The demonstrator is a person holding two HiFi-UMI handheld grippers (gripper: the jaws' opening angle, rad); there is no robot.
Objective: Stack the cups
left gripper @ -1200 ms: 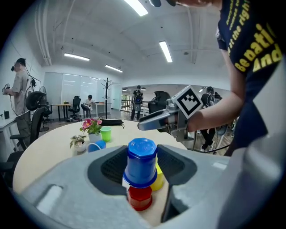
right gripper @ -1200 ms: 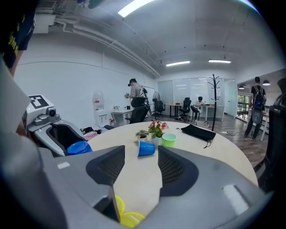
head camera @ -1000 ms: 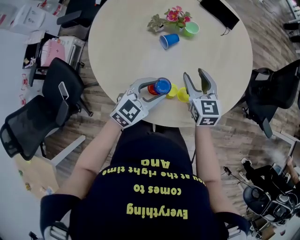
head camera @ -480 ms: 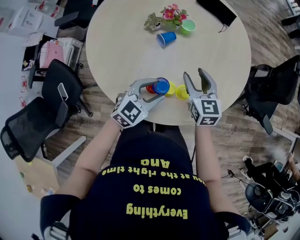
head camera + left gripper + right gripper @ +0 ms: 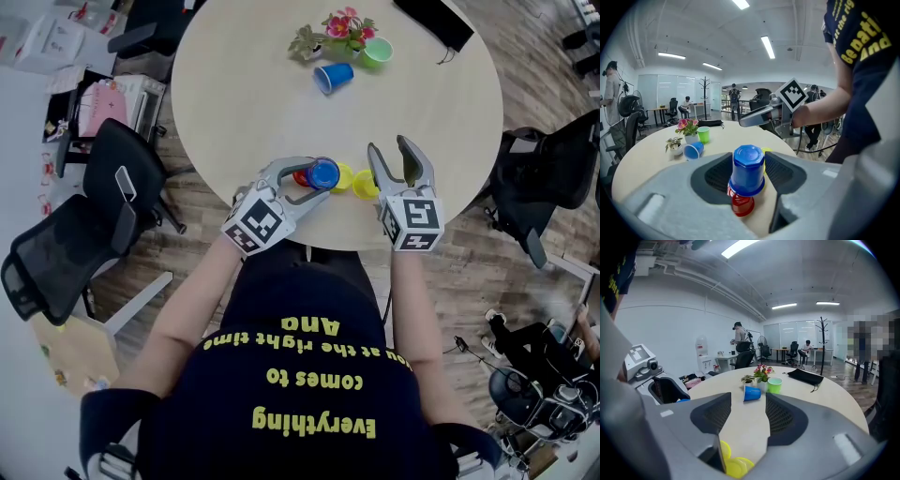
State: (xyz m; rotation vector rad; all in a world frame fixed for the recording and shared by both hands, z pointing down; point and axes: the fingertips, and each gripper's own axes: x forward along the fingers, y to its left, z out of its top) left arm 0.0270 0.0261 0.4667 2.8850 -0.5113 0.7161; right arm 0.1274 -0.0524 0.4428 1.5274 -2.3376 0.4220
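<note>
Hardly anything moved; left gripper (image 5: 748,161) clamps blue cup (image 5: 748,169) just above red cup (image 5: 742,205); right gripper (image 5: 744,411) open, empty, right of red cup.

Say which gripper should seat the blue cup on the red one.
Left. The left gripper grips the blue cup right over the red cup; the right gripper is open by the yellow cups.

Left gripper (image 5: 319,174) clamped on upturned blue cup (image 5: 748,168) at the table's (image 5: 281,94) near edge. Right gripper (image 5: 387,146) just beside it, jaws apart, empty. Both tilt slightly down, forearms stretched forward.
</note>
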